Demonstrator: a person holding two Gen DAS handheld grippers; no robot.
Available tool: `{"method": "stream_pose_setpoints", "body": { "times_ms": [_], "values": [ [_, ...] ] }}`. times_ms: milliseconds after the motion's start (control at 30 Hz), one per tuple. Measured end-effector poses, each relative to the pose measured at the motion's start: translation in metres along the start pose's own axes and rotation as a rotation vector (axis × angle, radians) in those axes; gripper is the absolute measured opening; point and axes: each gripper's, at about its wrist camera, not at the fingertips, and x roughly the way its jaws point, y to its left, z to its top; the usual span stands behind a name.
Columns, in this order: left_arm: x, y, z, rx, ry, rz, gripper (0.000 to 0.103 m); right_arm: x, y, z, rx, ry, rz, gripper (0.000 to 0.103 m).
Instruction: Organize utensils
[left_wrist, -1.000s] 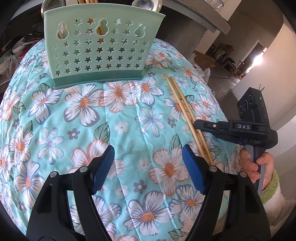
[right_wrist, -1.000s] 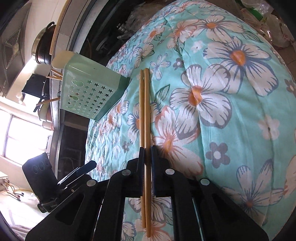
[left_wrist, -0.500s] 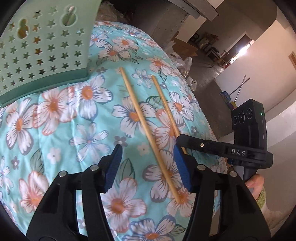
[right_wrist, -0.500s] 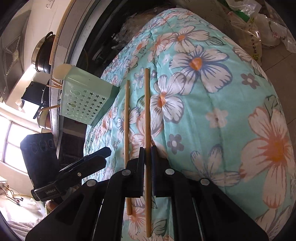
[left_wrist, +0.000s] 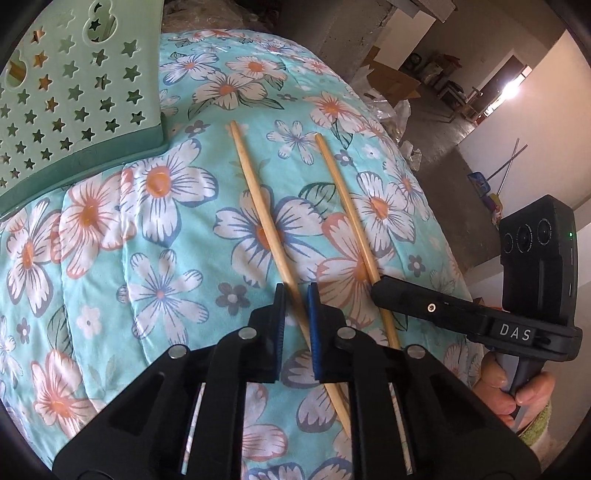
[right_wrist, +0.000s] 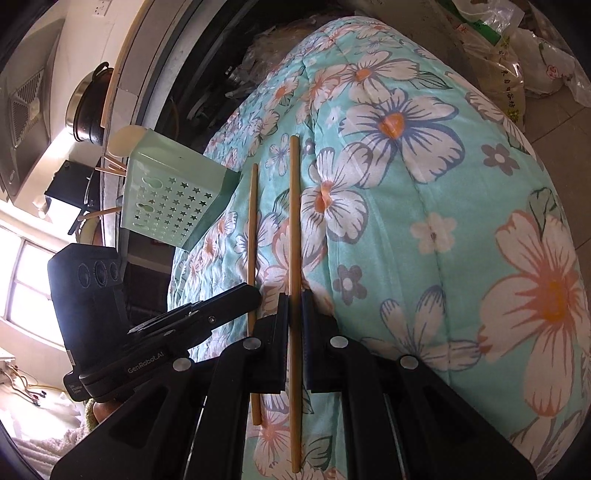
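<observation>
Item: two wooden chopsticks on the floral quilt, beside the green star-cut basket. Near chopstick: my left gripper has just closed around it; pad contact unclear. Far chopstick: clamped in my right gripper, its tail hidden in the left view. A second ago the pair lay together.

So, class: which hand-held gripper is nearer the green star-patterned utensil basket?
Left. The left hand-held gripper straddles the chopstick lying closer to the basket; the right hand-held gripper clamps the farther chopstick.
</observation>
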Motion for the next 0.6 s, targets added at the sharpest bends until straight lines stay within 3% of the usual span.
{"method": "stream_pose_setpoints", "body": {
  "times_ms": [433,600],
  "values": [
    [-0.053,0.041,-0.056,-0.126,-0.028,-0.007,0.006,0.007,0.022,-0.021,-0.027,0.049,-0.002,0.007],
    [-0.08,0.08,-0.079,-0.243,-0.063,0.025,0.006,0.023,0.04,-0.034,-0.062,0.111,0.001,0.007]
  ]
}}
